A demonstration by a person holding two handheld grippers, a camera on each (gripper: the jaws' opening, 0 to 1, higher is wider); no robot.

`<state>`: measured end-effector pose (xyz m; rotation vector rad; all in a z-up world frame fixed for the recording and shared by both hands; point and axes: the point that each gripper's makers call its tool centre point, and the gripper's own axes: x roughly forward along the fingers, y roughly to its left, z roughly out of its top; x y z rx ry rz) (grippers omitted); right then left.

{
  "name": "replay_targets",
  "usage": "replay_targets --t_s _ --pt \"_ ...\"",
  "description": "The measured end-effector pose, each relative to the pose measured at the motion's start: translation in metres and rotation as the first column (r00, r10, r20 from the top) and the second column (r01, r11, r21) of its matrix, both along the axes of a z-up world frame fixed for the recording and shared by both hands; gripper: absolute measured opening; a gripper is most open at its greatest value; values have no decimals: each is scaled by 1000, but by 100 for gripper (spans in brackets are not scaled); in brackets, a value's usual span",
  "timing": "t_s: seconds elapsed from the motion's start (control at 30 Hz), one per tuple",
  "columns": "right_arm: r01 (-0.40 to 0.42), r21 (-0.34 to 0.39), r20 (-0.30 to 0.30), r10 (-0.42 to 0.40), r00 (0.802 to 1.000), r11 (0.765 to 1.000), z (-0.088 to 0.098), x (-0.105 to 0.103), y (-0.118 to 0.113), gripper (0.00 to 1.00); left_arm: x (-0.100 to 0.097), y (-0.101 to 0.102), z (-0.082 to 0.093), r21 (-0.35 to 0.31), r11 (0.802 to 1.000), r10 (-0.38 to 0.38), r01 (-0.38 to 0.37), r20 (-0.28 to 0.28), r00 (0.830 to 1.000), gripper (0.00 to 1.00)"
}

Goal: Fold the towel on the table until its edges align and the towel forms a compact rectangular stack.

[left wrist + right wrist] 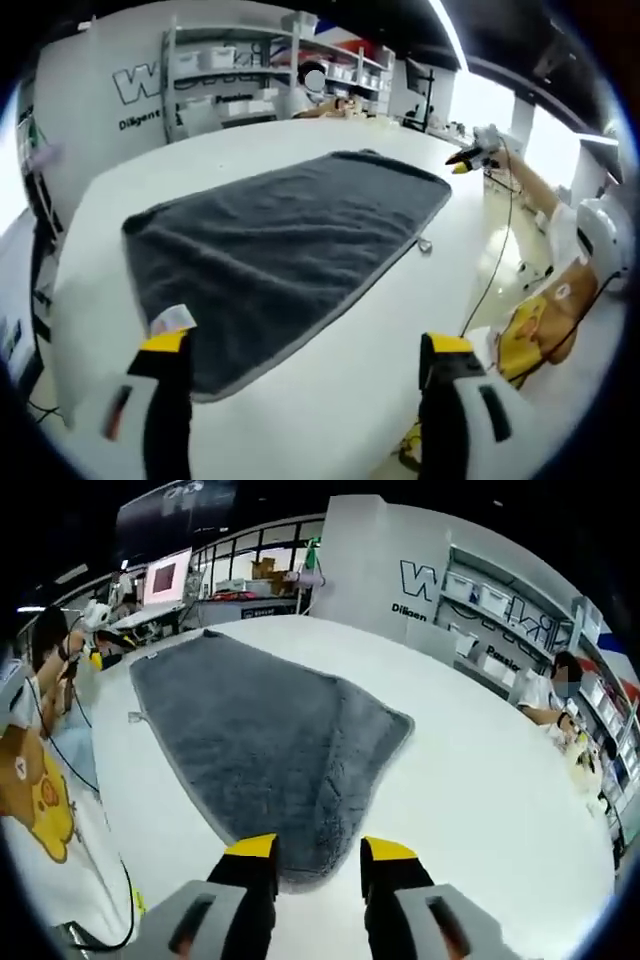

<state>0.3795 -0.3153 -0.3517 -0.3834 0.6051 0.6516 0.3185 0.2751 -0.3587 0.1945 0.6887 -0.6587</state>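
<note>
A dark grey towel (290, 235) lies spread flat on the white table (300, 420). In the left gripper view my left gripper (307, 345) is open wide just short of the towel's near end. Its left jaw stands beside the corner that carries a white label (172, 318). My right gripper (472, 156) shows small beyond the towel's far right corner. In the right gripper view the towel (270, 740) runs away from my right gripper (318, 850), which is open with the towel's near corner lying between its yellow-tipped jaws. My left gripper (100, 625) appears small at the towel's far end.
Shelves with white bins (260, 70) stand behind the table against a lettered wall. A person (555, 695) sits at the table's far side. A black cable (495, 260) hangs along the table's edge by my body. A small loop (425, 245) sticks out from the towel's long edge.
</note>
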Motion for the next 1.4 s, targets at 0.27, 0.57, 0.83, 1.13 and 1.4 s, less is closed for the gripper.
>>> replay_targets --t_s 0.27,0.57,0.83,1.13,1.4 --pt "-121 -12 74 121 990 993 2 -19 17 70 1 3 -2 -6 1000 17 -17 -6 1000 99" --pt "-144 5 37 144 989 990 -10 -32 20 84 -1 9 -8 -6 999 36 -36 -18 999 99" --pt "-150 35 32 148 988 988 -7 -37 12 95 -5 18 -11 -10 998 57 -57 -22 998 99" --pt "-141 40 23 140 990 989 -8 -38 4 99 -7 25 -12 -13 997 76 -77 -26 997 99" --pt "-103 51 33 102 994 993 -6 -33 -7 99 -8 33 -13 -12 996 92 -92 -28 995 99"
